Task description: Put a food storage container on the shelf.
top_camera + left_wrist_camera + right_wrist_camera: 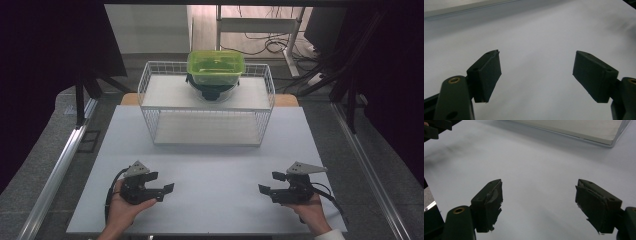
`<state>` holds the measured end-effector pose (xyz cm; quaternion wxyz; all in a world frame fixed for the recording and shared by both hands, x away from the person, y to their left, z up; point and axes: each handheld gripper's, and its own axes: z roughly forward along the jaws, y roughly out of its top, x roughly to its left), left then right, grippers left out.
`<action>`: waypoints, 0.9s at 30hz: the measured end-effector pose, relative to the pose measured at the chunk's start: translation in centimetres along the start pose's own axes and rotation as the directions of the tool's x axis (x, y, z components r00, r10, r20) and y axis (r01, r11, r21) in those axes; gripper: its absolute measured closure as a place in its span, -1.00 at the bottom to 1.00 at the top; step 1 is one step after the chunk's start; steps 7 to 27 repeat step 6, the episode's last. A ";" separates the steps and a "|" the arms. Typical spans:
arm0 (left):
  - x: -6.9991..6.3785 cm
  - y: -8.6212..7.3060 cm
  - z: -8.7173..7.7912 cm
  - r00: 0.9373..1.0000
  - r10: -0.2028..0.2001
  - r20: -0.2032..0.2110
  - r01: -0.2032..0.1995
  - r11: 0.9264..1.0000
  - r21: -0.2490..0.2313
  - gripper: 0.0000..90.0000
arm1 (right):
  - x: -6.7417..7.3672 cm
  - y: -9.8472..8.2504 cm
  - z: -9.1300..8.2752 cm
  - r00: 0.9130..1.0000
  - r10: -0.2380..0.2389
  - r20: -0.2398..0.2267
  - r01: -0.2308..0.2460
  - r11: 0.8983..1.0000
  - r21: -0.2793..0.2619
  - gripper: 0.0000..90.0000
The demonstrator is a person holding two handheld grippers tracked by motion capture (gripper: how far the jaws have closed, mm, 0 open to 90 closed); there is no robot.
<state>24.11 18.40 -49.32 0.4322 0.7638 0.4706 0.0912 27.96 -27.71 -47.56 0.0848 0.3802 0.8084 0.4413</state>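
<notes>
Left tool [166,190] and right tool [265,192] rest low over the desk [215,170]. Both stand wide, gripping nothing. The green container [215,66] sits well apart.

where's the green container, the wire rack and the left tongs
green container [215,66], high view, its translucent side wall
wire rack [207,141], high view, front lower rim
left tongs [168,192], high view, midway between the tips

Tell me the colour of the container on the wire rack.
Translucent lime green container, best in the high view.

Container [215,67] atop wire rack [206,111], behind tongs
</notes>
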 end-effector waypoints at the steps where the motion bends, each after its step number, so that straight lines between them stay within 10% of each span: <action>1: 0.2 0.1 0.0 1.000 -0.004 0.000 0.004 1.000 -0.004 -0.52 | -0.2 0.0 -0.1 1.000 -0.002 0.007 0.002 1.000 -0.007 -0.53; 27: 0.6 0.4 0.2 1.000 -0.020 -0.003 0.020 1.000 -0.014 -0.53 | -0.5 0.0 -0.3 1.000 0.000 0.007 0.000 1.000 -0.017 -0.56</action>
